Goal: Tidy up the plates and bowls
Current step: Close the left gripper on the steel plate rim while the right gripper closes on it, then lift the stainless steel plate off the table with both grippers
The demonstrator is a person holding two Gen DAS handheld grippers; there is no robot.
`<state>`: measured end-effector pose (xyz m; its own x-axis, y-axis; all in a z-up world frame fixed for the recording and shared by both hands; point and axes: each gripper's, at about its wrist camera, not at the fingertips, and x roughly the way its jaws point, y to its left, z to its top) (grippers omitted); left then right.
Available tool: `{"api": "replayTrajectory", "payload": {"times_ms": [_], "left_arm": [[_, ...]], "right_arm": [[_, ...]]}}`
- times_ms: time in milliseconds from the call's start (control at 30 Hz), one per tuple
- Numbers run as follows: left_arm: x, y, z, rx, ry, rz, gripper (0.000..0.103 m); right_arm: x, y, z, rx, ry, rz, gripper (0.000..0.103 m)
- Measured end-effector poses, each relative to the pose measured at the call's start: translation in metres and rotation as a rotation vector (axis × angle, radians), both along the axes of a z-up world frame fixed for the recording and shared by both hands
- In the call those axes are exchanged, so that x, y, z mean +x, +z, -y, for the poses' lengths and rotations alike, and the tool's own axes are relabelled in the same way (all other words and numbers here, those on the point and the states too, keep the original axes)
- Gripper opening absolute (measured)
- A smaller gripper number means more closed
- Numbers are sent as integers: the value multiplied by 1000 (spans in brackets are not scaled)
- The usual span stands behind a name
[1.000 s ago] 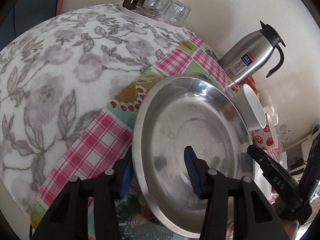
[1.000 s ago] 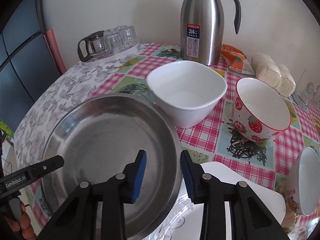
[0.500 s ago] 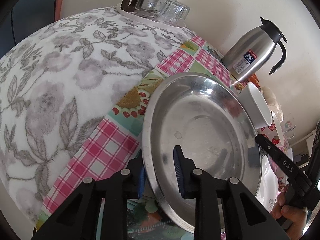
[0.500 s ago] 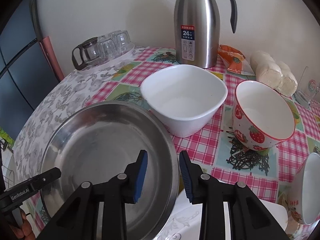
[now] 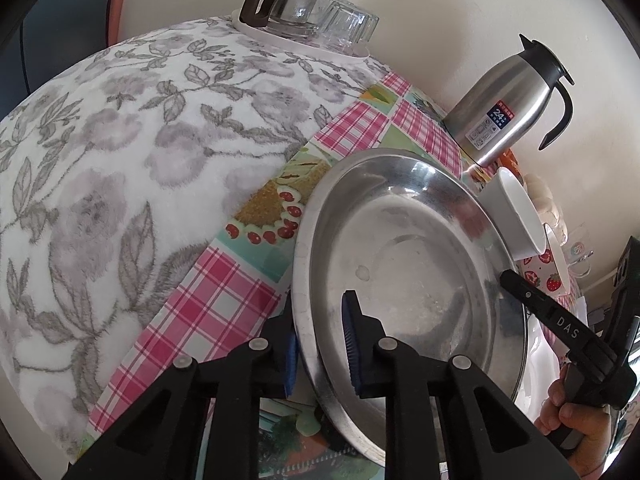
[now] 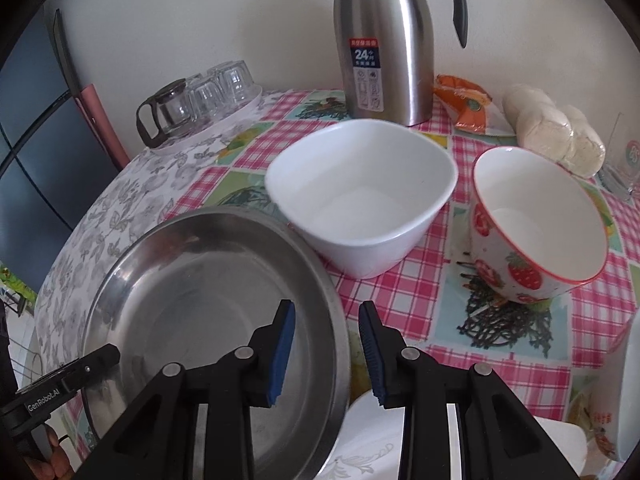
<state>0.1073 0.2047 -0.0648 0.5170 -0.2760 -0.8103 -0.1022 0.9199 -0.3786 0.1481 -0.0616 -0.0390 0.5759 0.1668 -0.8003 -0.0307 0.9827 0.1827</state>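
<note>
A round steel plate (image 5: 408,248) (image 6: 200,300) lies at the table's near edge, its right side resting over a white plate (image 6: 372,440). My left gripper (image 5: 320,354) has its jaws closing on the steel plate's near-left rim, one pad under the rim and one inside, both touching it. My right gripper (image 6: 326,350) straddles the plate's right rim, with gaps showing on both sides. Behind stand a white square bowl (image 6: 360,200) and a strawberry-patterned bowl (image 6: 536,220).
A steel thermos (image 6: 384,40) stands at the back by the wall. A tray of glasses and a glass pot (image 6: 200,100) sits back left on a floral cloth (image 5: 120,160). Snack packets (image 6: 556,128) lie back right. Another bowl (image 6: 632,380) shows at the right edge.
The left jaws have narrowed from wide apart onto the plate's rim. The right gripper has crept a little forward along the plate's right rim, its jaws unchanged.
</note>
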Motion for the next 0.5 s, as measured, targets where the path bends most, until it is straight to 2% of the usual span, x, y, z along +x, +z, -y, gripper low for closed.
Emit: {"api": "replayTrajectory", "payload": {"times_ms": [233,300,400,500], "left_arm": [[1,0,2,22,-7,-3,21],[1,1,3,26,-7,0,21],[2,0,1,11,-4,9,21],[3,0,0,13,2,14,21]], "right_arm": [[-2,-2,-3,-31,23,-16,33],[-2,-5,0,10,32,-30,30],[-2,-7,-1,-30,41,-40,22],[-2,-8,2,-11,40,-37,20]]}}
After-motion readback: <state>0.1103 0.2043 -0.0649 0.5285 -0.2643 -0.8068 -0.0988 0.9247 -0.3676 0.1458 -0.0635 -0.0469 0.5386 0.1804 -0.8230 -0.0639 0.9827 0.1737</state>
